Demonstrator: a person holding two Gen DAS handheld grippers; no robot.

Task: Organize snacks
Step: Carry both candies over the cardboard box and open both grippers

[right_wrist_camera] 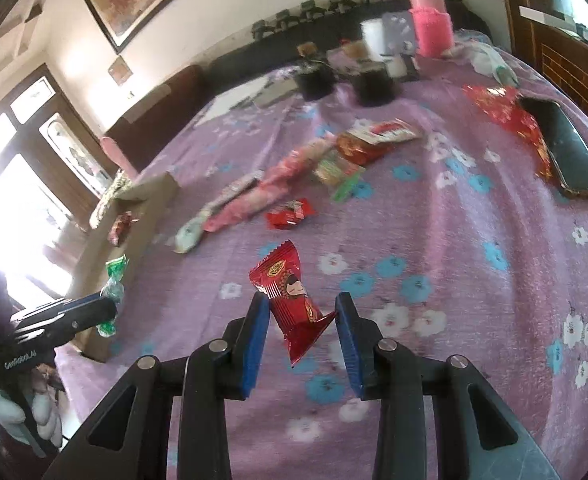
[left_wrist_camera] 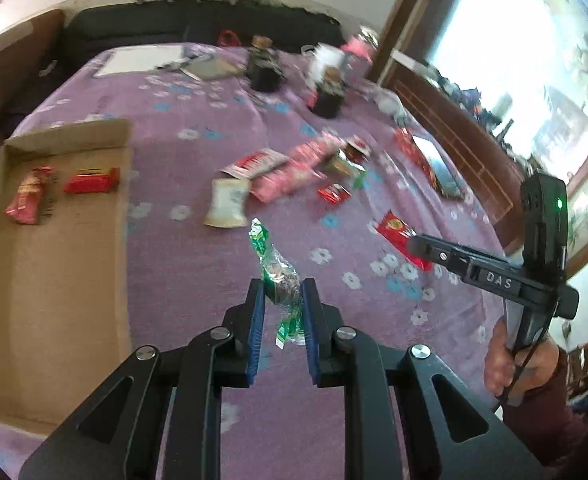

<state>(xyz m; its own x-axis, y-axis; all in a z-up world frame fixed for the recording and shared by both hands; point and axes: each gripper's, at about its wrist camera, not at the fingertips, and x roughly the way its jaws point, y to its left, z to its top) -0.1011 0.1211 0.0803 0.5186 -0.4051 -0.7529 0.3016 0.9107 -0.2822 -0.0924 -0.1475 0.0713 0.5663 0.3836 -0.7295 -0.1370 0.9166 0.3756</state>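
Snacks are gripped in both tools above a purple flowered bedspread (left_wrist_camera: 198, 136). The left gripper (left_wrist_camera: 281, 294) pinches a green twist-wrapped candy (left_wrist_camera: 278, 268), its clear middle showing a dark filling and its green ends sticking out above and below the blue pads. The right gripper (right_wrist_camera: 299, 312) pinches a red packet (right_wrist_camera: 290, 300) printed with a cartoon figure and a gold emblem, held tilted with its crimped top pointing up.

Beyond the candy, a loose pile of snacks (left_wrist_camera: 290, 168) lies on the bedspread: pink and red wrappers, a pale pouch, a small red packet. Motion blur makes their print unreadable. Left of the candy sits a shallow cardboard box (left_wrist_camera: 54, 264), its near edge cut off by the picture, with two red packets (left_wrist_camera: 60, 190) inside at its far end. Two dark jars (left_wrist_camera: 294, 80) stand far beyond the pile, also blurred.

The left wrist view shows the box floor and the right tool from the side, held by a hand (left_wrist_camera: 505, 364), its tip over the red packet. The right wrist view shows only the box's side wall, but adds a dark phone (right_wrist_camera: 565, 152) and red foil far right of the pile, a pink container, and a framed picture on the wall.
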